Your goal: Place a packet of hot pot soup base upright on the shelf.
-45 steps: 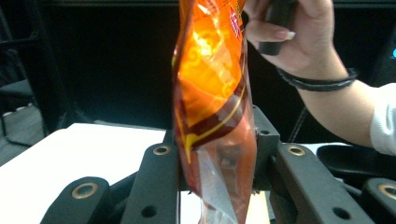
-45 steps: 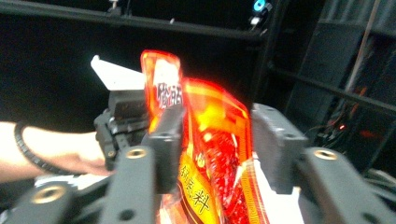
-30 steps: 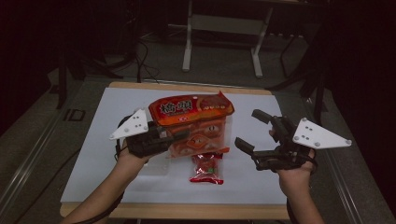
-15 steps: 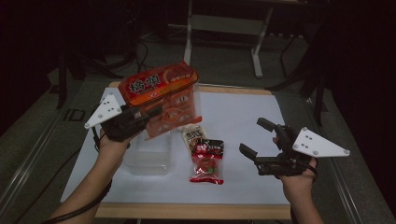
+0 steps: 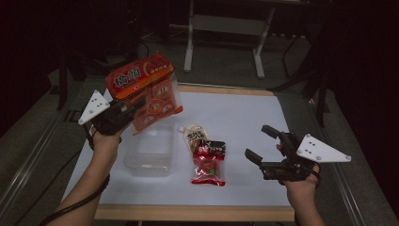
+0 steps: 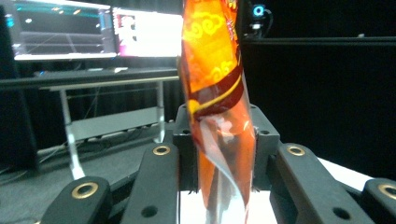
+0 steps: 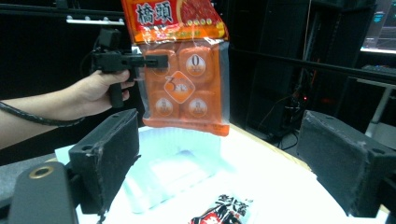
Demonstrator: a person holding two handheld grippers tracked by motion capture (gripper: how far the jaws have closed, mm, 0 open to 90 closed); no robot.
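Observation:
An orange snack bag (image 5: 143, 92) with several round cakes inside hangs in the air over the table's left side. My left gripper (image 5: 128, 109) is shut on the bag's lower edge. In the left gripper view the bag (image 6: 217, 93) stands upright between the jaws, pinched and twisted. The right gripper view shows the bag (image 7: 184, 70) face-on, with the left gripper (image 7: 149, 60) clamped on its side. My right gripper (image 5: 257, 141) is open at the front right, nothing between its jaws. Its pads (image 7: 109, 154) stand wide apart.
A clear plastic container (image 5: 149, 153) sits on the white sheet (image 5: 244, 108) below the bag. A small pale packet (image 5: 194, 135) and a red snack packet (image 5: 209, 162) lie beside it at mid-table. A metal stand (image 5: 226, 28) rises behind the table.
My left gripper has carried the orange bag from mid-table to the left, uncovering the container and the two packets. The right gripper has sunk a little.

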